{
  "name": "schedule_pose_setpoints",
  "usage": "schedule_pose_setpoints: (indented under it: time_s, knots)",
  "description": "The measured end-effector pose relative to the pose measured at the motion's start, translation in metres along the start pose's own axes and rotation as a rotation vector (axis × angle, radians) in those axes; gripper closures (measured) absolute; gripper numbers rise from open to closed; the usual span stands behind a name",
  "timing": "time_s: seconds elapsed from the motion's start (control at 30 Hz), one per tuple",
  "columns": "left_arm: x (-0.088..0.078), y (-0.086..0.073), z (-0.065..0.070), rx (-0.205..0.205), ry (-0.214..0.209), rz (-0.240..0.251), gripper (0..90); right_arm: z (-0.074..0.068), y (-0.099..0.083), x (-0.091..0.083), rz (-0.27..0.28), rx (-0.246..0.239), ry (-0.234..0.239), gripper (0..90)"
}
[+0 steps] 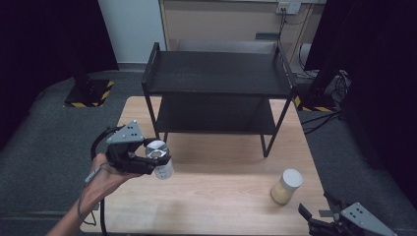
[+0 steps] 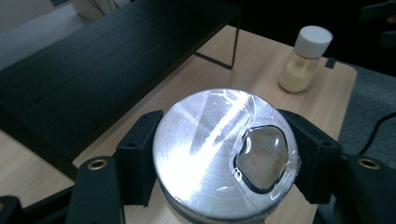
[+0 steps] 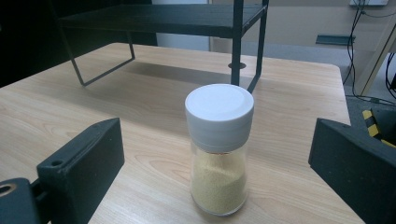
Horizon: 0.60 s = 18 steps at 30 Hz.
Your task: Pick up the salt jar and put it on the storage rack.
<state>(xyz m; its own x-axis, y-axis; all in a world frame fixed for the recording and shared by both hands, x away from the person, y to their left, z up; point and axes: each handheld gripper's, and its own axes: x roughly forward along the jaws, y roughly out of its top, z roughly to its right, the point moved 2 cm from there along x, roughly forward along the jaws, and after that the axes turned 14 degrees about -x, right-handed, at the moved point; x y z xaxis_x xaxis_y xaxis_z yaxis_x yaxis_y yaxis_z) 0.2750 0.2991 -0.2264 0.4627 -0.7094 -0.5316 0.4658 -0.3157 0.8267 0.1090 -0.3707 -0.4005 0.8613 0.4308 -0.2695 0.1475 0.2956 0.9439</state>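
The left claw [image 1: 156,158] clamps the silver-lidded jar [image 1: 159,162] by its cap, lifted off the desk [image 1: 221,196] at eight o'clock, probably bound for the black shelf [image 1: 216,73]. The right claw [image 1: 319,209] gapes empty, facing the white-capped jar [image 1: 287,186] at four o'clock.

Left gripper [image 2: 224,154] jaws clamped both sides of silver-lidded jar [image 2: 219,149], held above table [image 2: 261,70]. White-capped spice jar [image 2: 304,58] well beyond it, black shelf rack [image 2: 107,60] off left.

a lab: black curtains [image 1: 49,34], hazard-taped stand base [image 1: 88,93], floor cables [image 1: 319,120].
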Motion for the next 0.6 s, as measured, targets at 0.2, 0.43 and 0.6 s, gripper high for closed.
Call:
schedule_pose_setpoints:
  time_s: [0.2,0.43,0.6]
  knots:
    - [-0.003,0.035,0.004,0.038,-0.072,-0.004,34.4,0.001,-0.001,0.0,0.001,0.002,-0.001,3.4]
    - [-0.006,0.077,0.01,0.078,-0.108,-0.007,34.4,0.001,-0.001,0.0,0.002,0.006,0.0,3.4]
    - [-0.008,0.105,0.017,0.103,-0.087,-0.01,34.4,0.002,-0.001,0.0,0.004,0.008,0.0,3.4]
